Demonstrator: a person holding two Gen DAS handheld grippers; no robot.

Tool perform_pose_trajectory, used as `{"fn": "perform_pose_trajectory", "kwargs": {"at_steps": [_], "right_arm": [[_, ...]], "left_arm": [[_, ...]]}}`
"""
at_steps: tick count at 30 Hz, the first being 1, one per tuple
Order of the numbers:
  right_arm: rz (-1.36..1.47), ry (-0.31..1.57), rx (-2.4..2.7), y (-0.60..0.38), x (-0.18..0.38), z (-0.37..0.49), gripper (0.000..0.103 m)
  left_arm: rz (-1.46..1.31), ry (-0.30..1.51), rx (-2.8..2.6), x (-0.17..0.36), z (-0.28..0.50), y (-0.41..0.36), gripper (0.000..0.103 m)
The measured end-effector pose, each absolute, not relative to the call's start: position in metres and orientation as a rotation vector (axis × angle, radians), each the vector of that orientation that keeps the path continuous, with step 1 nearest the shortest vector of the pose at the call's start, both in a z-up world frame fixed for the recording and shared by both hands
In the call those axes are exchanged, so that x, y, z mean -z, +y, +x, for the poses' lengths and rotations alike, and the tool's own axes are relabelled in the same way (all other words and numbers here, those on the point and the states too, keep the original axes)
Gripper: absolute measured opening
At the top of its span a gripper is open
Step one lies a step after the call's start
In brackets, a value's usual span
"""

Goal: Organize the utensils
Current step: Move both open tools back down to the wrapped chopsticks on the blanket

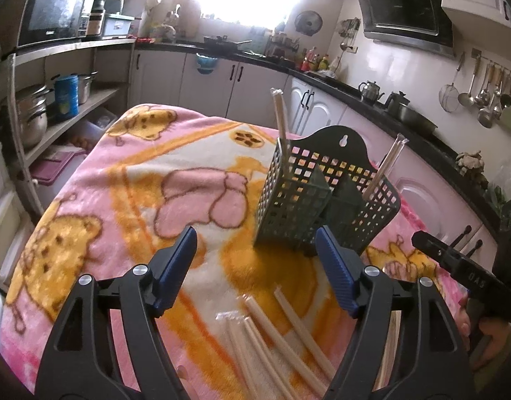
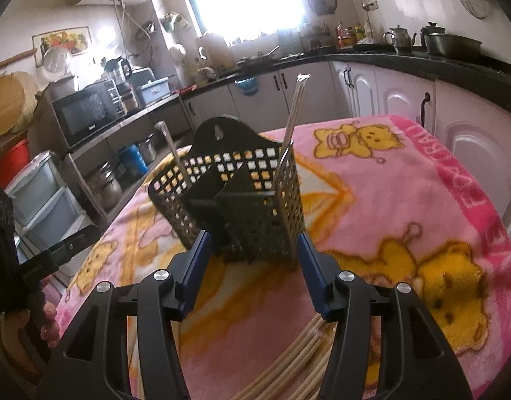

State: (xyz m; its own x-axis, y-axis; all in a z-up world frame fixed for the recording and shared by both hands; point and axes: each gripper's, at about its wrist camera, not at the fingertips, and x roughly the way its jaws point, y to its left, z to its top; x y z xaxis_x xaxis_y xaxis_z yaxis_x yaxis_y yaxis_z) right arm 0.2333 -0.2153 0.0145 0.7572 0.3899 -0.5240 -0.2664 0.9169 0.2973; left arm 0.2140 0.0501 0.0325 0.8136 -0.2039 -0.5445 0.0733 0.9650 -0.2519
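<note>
- Plush blanket (image 1: 175, 153) is wobbling risk: my left gripper (image 1: 255, 273) and right gripper (image 2: 252, 266) are hanging released, empty.
- Loose chopsticks (image 1: 272, 333) are lying before the basket (image 1: 325, 193); clumsy insertion is risking tipping it.

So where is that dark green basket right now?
The dark green basket stands upright on the pink blanket, just beyond both open hand-held grippers, with loose chopsticks lying in front of it.

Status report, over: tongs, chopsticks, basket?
Left tongs and right tongs open, empty. Loose chopsticks on blanket; basket upright. Nothing in the way.
</note>
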Motion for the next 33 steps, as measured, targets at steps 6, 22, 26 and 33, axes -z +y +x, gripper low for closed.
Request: {"fn": "perform_pose_trajectory", "kwargs": {"at_steps": [6,22,26,33], "right_arm": [[0.182,0.637,-0.373,-0.215,-0.011,0.224,0.052],[0.131,0.726,-0.379,-0.218,0.015,0.209,0.052],[0.134,0.741,-0.378,-0.222,0.020,0.206,0.052],[0.129,0.761,-0.368,-0.226,0.026,0.207,0.052]], "left_arm": [[-0.221,0.622,0.137,-0.026,0.198,0.055,0.065],[-0.253,0.752,0.133,0.023,0.173,0.062,0.064],[-0.251,0.791,0.145,0.034,0.170,0.061,0.055],[-0.267,0.853,0.163,0.051,0.170,0.056,0.040]]}}
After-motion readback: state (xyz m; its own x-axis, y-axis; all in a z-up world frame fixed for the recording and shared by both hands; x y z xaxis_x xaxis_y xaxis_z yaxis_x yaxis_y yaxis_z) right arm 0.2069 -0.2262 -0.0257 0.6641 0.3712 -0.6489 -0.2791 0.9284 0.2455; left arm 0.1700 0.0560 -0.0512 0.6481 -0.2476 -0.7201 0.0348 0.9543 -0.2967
